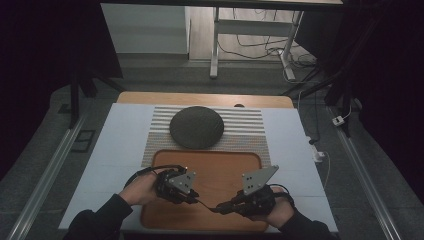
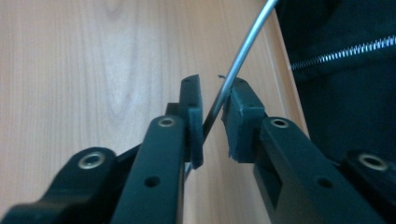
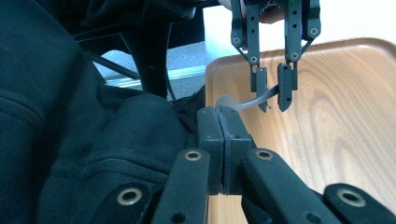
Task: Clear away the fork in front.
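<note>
A thin metal utensil (image 1: 206, 204), perhaps a spoon, spans the gap between my two grippers low over a wooden tray (image 1: 210, 165). My right gripper (image 3: 223, 116) is shut on its pale rounded end, and the handle (image 3: 252, 103) runs from there towards the left gripper (image 3: 272, 93). In the left gripper view the handle (image 2: 243, 46) passes between the left gripper's (image 2: 215, 107) pads. A small gap shows there, so it is open around the handle. In the high view the left gripper (image 1: 196, 199) and right gripper (image 1: 218, 209) point at each other near the tray's front.
A dark round plate (image 1: 196, 127) lies on a striped mat (image 1: 250, 130) behind the tray. A pale sheet (image 1: 120, 145) covers the table on both sides. The person's dark sleeve (image 3: 70, 116) sits close to the left of the right gripper.
</note>
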Motion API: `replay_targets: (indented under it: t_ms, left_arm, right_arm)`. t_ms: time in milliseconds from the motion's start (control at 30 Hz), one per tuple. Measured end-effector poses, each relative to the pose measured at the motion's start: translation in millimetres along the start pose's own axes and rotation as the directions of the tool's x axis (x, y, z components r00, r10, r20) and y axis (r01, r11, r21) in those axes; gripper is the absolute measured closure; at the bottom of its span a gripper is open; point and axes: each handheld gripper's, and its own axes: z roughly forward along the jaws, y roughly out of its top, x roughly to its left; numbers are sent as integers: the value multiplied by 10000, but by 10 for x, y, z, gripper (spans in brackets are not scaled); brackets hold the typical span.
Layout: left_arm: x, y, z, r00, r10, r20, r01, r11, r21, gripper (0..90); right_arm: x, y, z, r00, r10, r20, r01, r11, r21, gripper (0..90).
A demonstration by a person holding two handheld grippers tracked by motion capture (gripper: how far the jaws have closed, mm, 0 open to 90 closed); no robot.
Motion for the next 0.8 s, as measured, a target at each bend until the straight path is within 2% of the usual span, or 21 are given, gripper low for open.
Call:
replay_targets:
  t_ms: [67,200,300,467,600,700,800]
  left_arm:
    - [-14,10,0,9988,486,-12,-486,9987,130,805]
    - [-49,23,-1,9942,1065,115,-1067,9940,228,836]
    - [-70,36,0,9937,1094,226,-1100,9935,278,860]
    - [-66,44,1,9981,535,308,-548,9976,429,865]
    - [-63,48,-30,9995,-172,261,160,9988,456,865]
    - [-84,32,-57,9957,-918,143,911,9950,414,864]
    - [-111,-1,-83,9908,-1347,-151,1353,9893,537,864]
  right_arm:
    - [-5,-5,0,9998,51,-169,-51,10000,-16,893]
    - [-37,-23,-21,9994,204,-282,-209,9996,-178,878]
    - [-64,-44,-49,9995,322,21,-321,9986,-420,839]
    - [-87,-66,-66,9979,453,469,-426,9974,-575,779]
    - [-110,-76,-84,9904,678,1205,-596,9957,-704,678]
    - [-124,-105,-113,9781,1000,1824,-862,9929,-818,593]
    - [-132,-130,-151,9604,1212,2511,-1040,9913,-805,522]
